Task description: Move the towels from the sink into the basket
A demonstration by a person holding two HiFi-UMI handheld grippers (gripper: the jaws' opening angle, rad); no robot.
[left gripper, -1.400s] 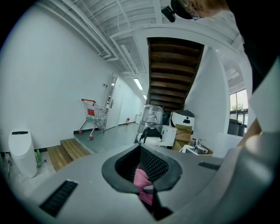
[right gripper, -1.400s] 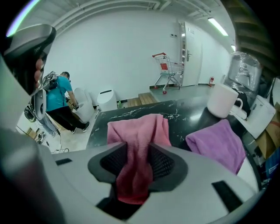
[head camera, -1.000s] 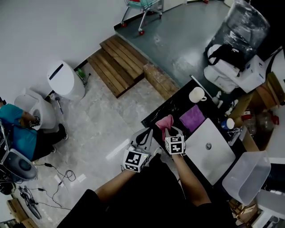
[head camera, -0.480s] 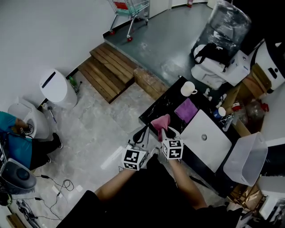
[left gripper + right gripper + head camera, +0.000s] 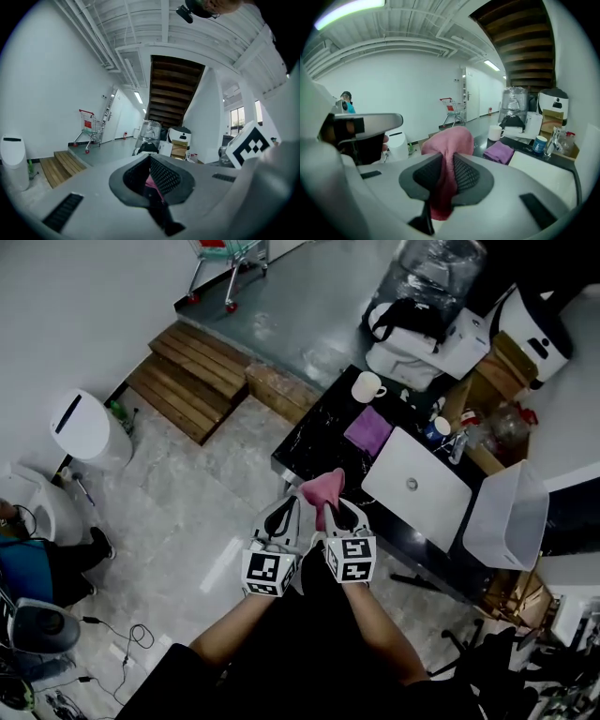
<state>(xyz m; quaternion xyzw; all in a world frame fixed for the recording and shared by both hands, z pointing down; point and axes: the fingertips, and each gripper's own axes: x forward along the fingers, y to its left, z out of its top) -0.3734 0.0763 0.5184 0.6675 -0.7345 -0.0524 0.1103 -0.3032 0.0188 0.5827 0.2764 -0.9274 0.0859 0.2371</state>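
Observation:
A pink towel (image 5: 322,486) hangs bunched in my right gripper (image 5: 333,512), held in the air over the near left end of the black counter (image 5: 305,454). In the right gripper view the pink towel (image 5: 450,140) fills the gap of the right gripper (image 5: 446,171), which is shut on it. My left gripper (image 5: 284,514) is close beside it on the left. In its own view the left gripper (image 5: 151,174) stands nearly closed with a sliver of pink towel (image 5: 152,183) between its pads. A purple towel (image 5: 368,430) lies on the counter beside the white sink (image 5: 436,507). The translucent basket (image 5: 506,512) stands right of the sink.
A white mug (image 5: 367,385) sits at the counter's far end, with bottles and boxes behind it. A wrapped water bottle (image 5: 436,268) stands beyond. Wooden steps (image 5: 192,381), a white bin (image 5: 80,427) and a seated person (image 5: 28,563) are on the floor to the left.
Both grippers have risen together with the pink towel still held. The counter, sink and basket have slid up and right in the head view.

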